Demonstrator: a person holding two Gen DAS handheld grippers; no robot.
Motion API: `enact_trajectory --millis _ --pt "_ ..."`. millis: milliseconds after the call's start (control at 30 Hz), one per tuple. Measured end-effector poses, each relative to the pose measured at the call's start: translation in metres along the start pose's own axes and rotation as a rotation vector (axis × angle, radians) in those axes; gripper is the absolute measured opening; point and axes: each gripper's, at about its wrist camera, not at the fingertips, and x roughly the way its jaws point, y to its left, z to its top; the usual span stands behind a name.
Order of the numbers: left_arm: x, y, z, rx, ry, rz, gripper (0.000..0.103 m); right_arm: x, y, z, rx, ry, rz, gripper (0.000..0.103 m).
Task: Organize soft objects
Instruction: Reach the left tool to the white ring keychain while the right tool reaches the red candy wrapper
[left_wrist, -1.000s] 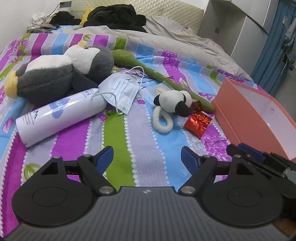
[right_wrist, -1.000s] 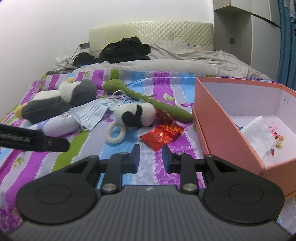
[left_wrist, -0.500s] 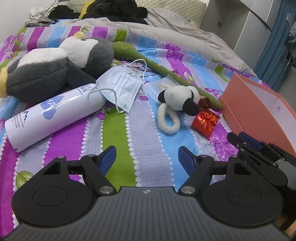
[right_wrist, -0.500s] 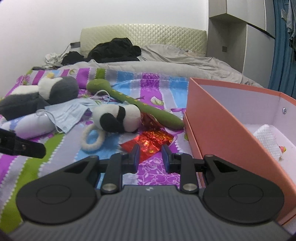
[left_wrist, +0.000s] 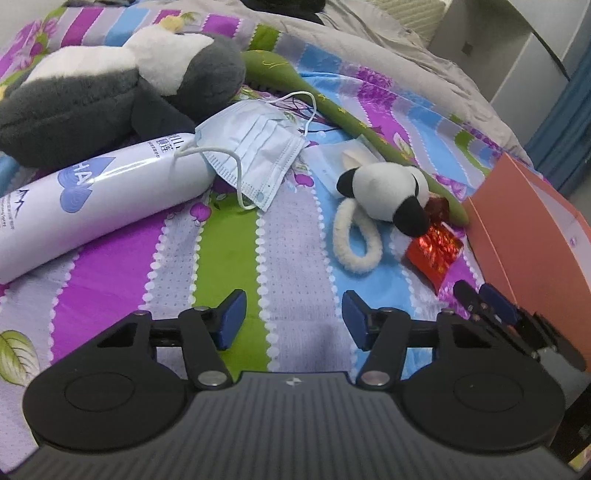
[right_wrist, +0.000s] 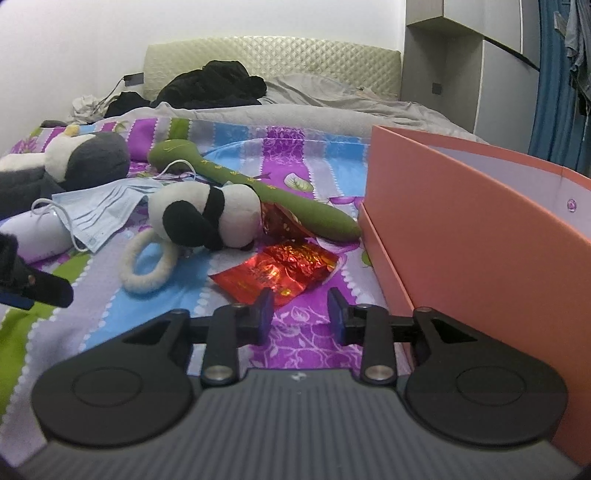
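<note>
On the striped bedspread lie a small panda plush with a fluffy ring, a big grey-and-white plush, a long green plush and a blue face mask. My left gripper hovers over bare bedspread short of the mask, its jaws closing with nothing between them. My right gripper is low beside the pink box, jaws opening and empty. A red foil wrapper lies just ahead of its fingertips.
A white spray bottle lies under the mask's edge at the left. Dark clothes and a grey blanket cover the head of the bed. A cupboard and a blue curtain stand to the right.
Both grippers have come lower and closer to the objects on the bed. The left jaws have narrowed and the right jaws have widened. The box's inside has dropped out of the right view.
</note>
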Motion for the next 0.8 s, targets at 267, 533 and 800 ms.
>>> enact_trajectory --millis 267,533,800 --pt "0.017 -0.012 0.012 -0.016 -0.005 -0.036 0.063 0.016 0.006 0.005 -0.028 0.012 0.021 0.057" --pt "0.04 -0.015 0.024 -0.083 0.0 -0.085 0.064 0.03 0.015 0.004 -0.08 0.059 0.087 0.071" --pt "0.056 -0.017 0.029 -0.104 0.009 -0.081 0.062 0.032 0.013 0.002 -0.067 0.062 0.098 0.065"
